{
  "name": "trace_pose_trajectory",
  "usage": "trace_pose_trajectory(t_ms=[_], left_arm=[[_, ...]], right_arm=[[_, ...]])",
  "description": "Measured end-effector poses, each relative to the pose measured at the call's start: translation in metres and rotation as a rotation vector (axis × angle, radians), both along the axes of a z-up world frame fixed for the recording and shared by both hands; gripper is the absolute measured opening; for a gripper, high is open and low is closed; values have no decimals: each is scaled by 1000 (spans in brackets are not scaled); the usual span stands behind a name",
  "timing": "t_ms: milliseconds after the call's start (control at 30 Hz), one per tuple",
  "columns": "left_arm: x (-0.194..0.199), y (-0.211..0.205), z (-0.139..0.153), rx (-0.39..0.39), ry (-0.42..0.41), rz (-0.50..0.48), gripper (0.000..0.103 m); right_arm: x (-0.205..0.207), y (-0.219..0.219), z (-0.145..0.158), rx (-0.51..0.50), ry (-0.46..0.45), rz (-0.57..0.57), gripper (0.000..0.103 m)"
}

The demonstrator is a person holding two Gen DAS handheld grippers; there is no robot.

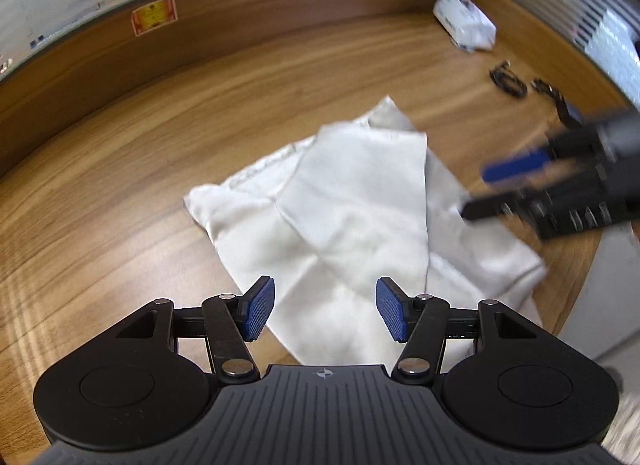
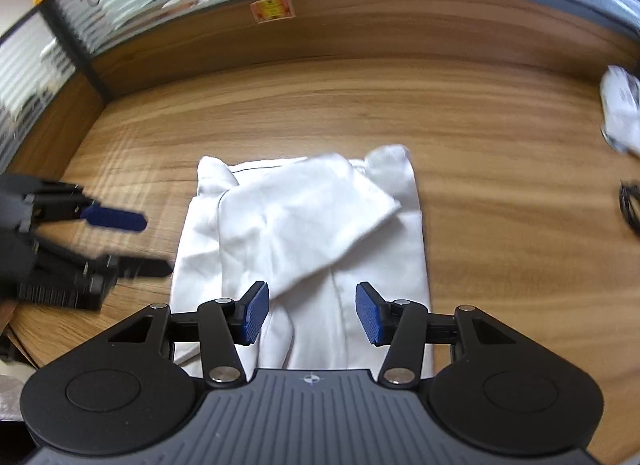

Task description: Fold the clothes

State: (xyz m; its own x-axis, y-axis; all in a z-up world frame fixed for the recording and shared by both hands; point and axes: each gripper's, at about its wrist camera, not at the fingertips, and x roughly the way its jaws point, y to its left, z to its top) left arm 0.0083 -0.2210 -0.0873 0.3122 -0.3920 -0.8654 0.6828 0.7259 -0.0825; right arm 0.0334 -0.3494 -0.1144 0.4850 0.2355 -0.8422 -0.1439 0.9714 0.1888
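1. The garment (image 2: 316, 233) is white cloth lying on the wooden desk (image 2: 500, 185). It looks light, soft and limp, so it should sag and drape when lifted and crease easily. It seems a little slippery on smooth wood, so a drag may shift the whole piece.
2. It is already partly folded: one flap lies doubled over the middle, with a corner pointing right in the right wrist view. The layers sit loosely, so a careless pinch may take one layer only.
3. Best hold, in my judgement: a hem or a corner at the near edge, pinching through all layers where the cloth lies flat.
4. The left gripper (image 1: 325, 311) stands about half open with nothing between its pads. The garment's near edge lies just beyond and below the fingers, not touched.
5. The right gripper (image 2: 312, 313) is likewise about half open and empty. The garment lies straight ahead of it, its near part passing under the gap between the fingers.
6. Each gripper shows blurred at the side of the other's view, beside the garment and clear of it.
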Motion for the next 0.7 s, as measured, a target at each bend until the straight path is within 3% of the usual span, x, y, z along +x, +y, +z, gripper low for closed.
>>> trace_pose_trajectory(t_ms=[300,500,700], left_arm=[[-25,-15,-21,-23,-2,66,59],[-32,-27,-43,34,18,95,59],[-31,-25,-68,111,58,135,59]], right_arm=[[36,34,-18,-110,-49,343,54],[50,42,-41,-178,-36,459,54],[51,41,-63,-174,-5,512,54]])
